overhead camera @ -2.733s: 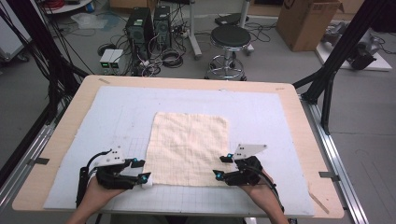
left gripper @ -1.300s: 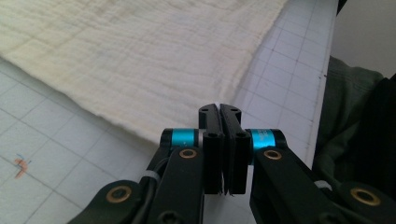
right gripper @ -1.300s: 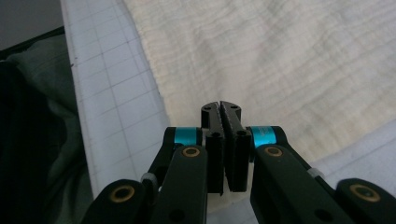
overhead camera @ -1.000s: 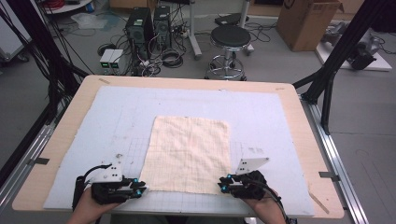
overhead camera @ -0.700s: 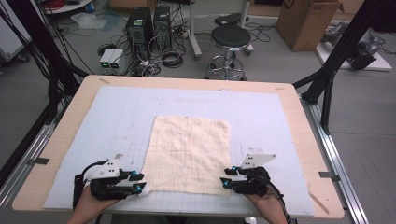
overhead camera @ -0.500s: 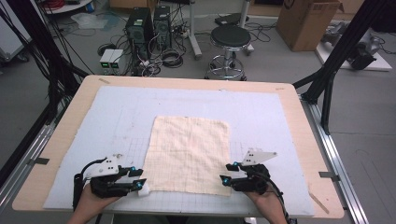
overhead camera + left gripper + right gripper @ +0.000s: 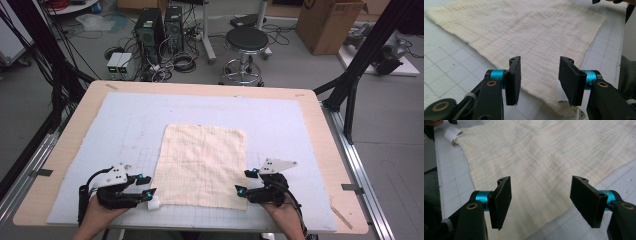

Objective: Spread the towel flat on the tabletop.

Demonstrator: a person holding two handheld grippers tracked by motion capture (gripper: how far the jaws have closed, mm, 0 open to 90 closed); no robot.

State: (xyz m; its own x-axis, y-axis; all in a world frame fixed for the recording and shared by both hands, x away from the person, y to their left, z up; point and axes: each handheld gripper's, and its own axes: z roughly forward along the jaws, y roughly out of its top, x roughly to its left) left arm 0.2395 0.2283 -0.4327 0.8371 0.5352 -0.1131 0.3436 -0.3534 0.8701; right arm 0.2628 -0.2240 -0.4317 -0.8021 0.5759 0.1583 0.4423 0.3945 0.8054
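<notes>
A cream square cloth (image 7: 202, 162) lies flat on the gridded mat (image 7: 290, 125). At its near left corner my left gripper (image 7: 146, 185) rests open. Its jaws have just been opening, and the corner lies loose below the gap. In the left gripper view the left gripper (image 7: 540, 61) has the cloth (image 7: 524, 32) and a white tag (image 7: 560, 93) under its pads without pressing them. By the near right corner my right gripper (image 7: 243, 182) is open too, its jaws just opened. The right gripper view shows the right gripper (image 7: 541, 181) wide apart over the cloth (image 7: 549, 150).
The wooden table (image 7: 70, 145) has bare mat around the cloth. On the floor beyond it stand a stool (image 7: 245, 42), computer towers (image 7: 160, 25) with cables, and a cardboard box (image 7: 330, 22). Black frame posts (image 7: 350, 85) rise at both sides.
Both grippers drew the cloth's near edge toward the person, stretching it flat. Since a second ago their jaws have opened and let go of the corners.
</notes>
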